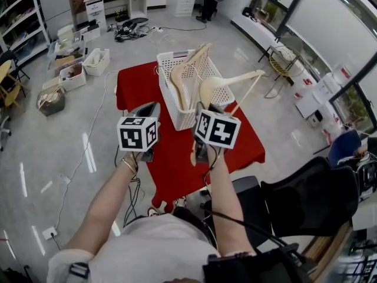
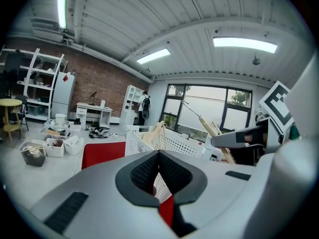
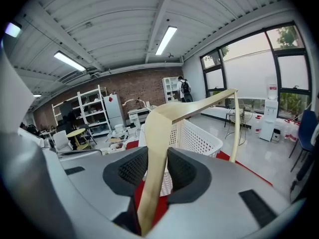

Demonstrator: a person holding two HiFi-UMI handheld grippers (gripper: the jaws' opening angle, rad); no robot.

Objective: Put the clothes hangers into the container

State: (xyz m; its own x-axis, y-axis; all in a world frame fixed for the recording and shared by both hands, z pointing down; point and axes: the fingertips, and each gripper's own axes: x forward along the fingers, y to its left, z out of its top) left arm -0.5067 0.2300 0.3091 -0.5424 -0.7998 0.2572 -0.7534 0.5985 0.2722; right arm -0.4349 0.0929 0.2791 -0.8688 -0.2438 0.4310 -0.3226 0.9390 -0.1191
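Our right gripper (image 3: 157, 158) pinches a wooden hanger (image 3: 172, 114) up near the rim of the white basket (image 1: 184, 118). Our left gripper (image 2: 158, 156) is pressed together. Other hangers (image 1: 178, 84) stand inside the basket. It sits on a red table (image 1: 171, 164), with open floor (image 1: 59, 146) all round.

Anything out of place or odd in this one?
Nothing damaged or spilled. The wooden hangers in the white basket stand on end and poke above its rim, leaning askew. The right gripper holds another hanger by one arm, tilted.
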